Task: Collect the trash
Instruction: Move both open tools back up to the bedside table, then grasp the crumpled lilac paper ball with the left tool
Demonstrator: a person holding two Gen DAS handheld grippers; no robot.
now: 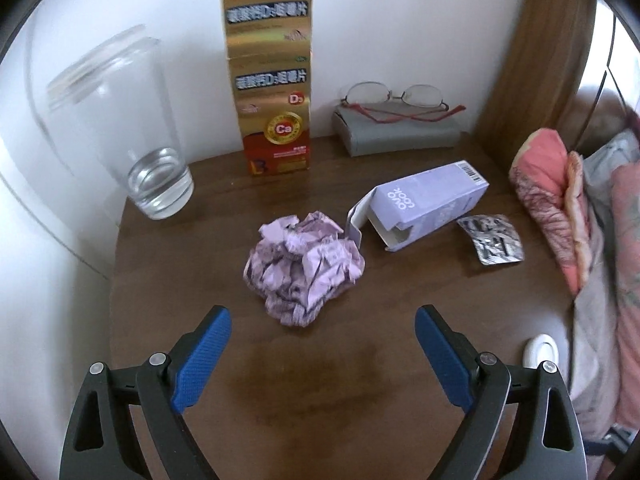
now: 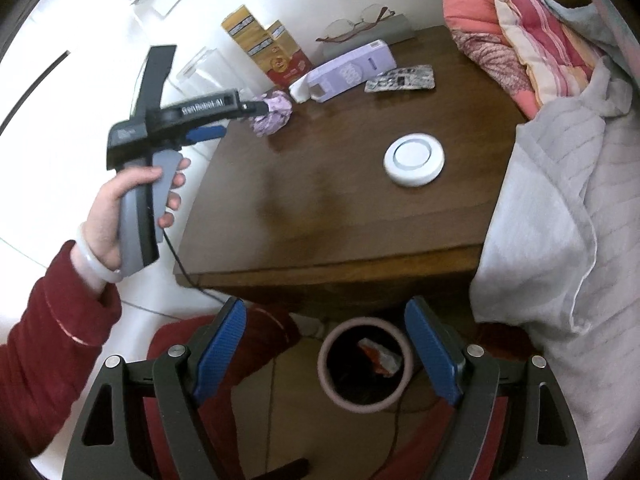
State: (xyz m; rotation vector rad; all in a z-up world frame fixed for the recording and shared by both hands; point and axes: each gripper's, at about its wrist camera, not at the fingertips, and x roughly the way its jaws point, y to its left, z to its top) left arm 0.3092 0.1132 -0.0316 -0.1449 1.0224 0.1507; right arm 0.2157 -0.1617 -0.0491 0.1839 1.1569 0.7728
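Observation:
A crumpled lilac paper ball [image 1: 304, 264] lies mid-table, just ahead of my open, empty left gripper [image 1: 322, 330]. An open lilac carton [image 1: 424, 204] lies on its side to the right of the ball, with a used foil blister pack [image 1: 492, 240] beside it. In the right wrist view my right gripper [image 2: 324, 322] is open and empty above a round bin [image 2: 366, 364] on the floor in front of the table; the bin holds a red and white wrapper [image 2: 380, 356]. That view also shows the paper ball [image 2: 274, 114], the carton [image 2: 346, 70], the blister pack [image 2: 400, 79] and the left gripper [image 2: 242, 120].
On the brown bedside table [image 1: 320, 380] stand a glass with a little water [image 1: 132, 140], a tall gold supplement box [image 1: 272, 80], and glasses on a grey case [image 1: 396, 128]. A white round device [image 2: 414, 159] sits near the bedding [image 2: 560, 200] at right.

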